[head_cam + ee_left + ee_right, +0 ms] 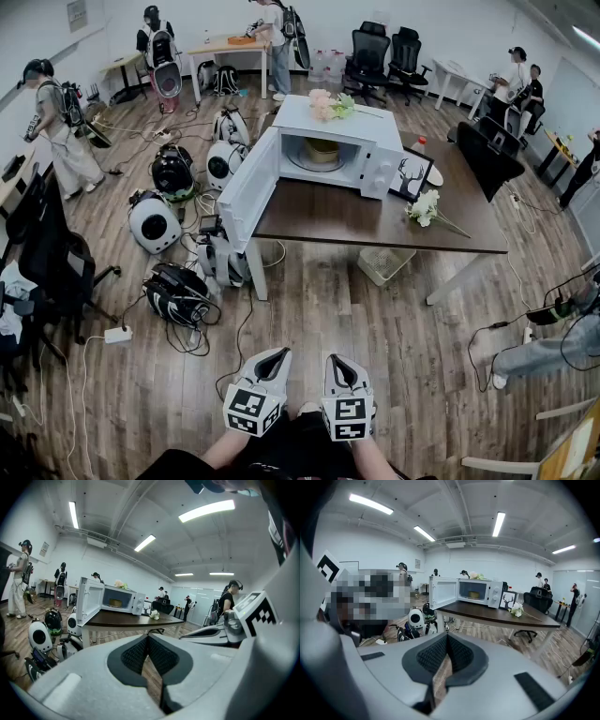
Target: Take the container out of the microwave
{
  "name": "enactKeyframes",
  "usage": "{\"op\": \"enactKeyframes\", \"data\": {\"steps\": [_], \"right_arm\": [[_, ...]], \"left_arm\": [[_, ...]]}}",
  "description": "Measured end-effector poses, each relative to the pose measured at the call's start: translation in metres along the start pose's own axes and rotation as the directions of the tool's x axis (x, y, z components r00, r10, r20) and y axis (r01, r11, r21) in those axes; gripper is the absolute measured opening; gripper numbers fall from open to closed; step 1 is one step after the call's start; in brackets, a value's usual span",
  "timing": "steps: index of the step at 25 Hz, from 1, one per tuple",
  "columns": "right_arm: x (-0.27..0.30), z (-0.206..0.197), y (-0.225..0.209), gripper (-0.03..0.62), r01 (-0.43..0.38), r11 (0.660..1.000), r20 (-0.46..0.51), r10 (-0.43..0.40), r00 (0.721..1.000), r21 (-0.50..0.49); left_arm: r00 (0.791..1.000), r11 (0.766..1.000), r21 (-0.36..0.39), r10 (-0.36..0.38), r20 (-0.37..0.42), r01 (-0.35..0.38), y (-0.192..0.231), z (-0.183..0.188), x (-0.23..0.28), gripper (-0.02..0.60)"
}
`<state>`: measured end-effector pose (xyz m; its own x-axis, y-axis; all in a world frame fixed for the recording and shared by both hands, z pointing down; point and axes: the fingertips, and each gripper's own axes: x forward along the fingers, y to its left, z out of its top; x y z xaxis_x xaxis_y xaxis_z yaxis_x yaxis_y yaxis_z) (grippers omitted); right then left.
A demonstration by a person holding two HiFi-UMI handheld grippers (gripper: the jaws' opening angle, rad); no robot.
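Observation:
A white microwave (328, 141) stands on a dark wooden table (356, 220) far ahead, its door (247, 189) swung wide open to the left. Inside sits a yellowish container (322, 150), also visible in the left gripper view (115, 603) and the right gripper view (474, 594). My left gripper (275, 354) and right gripper (339, 361) are held low, side by side, well short of the table. In each gripper's own view the jaws are shut with nothing between them, left (148, 637) and right (446, 635).
Flowers (330, 105) lie on the microwave; a deer picture (411, 175) and a white flower (424, 208) are on the table. Several round white and black devices (153, 222) and cables litter the floor at the left. A wire basket (384, 264) sits under the table. People stand around the room.

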<state>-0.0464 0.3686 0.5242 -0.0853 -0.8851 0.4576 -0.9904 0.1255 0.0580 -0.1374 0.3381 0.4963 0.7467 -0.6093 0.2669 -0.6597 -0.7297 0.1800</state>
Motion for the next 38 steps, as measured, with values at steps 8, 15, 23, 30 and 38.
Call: {"op": "enactKeyframes", "data": {"steps": [8, 15, 23, 30, 38], "right_arm": [[0.005, 0.017, 0.019, 0.006, 0.023, 0.998, 0.050, -0.025, 0.998, 0.053], [0.015, 0.025, 0.030, 0.007, 0.065, 0.993, 0.064, -0.071, 0.995, 0.099], [0.023, 0.018, 0.019, 0.008, 0.084, 0.988, 0.051, -0.091, 0.995, 0.131], [0.056, 0.031, -0.010, 0.007, 0.039, 0.994, 0.055, -0.045, 0.997, 0.107], [0.103, 0.046, -0.076, 0.008, -0.031, 0.993, 0.069, 0.023, 0.997, 0.110]], "left_arm": [[0.999, 1.000, 0.004, -0.027, 0.027, 0.027, 0.014, 0.005, -0.014, 0.009], [0.998, 0.999, 0.004, -0.044, 0.038, 0.044, 0.031, 0.006, -0.016, 0.009], [0.999, 0.999, 0.001, -0.037, 0.035, 0.037, 0.037, 0.004, -0.007, 0.009], [0.999, 1.000, -0.021, 0.011, 0.030, -0.011, 0.044, 0.011, 0.033, 0.009], [0.999, 0.999, -0.006, 0.053, 0.013, -0.053, 0.041, 0.029, 0.113, 0.009]]}}
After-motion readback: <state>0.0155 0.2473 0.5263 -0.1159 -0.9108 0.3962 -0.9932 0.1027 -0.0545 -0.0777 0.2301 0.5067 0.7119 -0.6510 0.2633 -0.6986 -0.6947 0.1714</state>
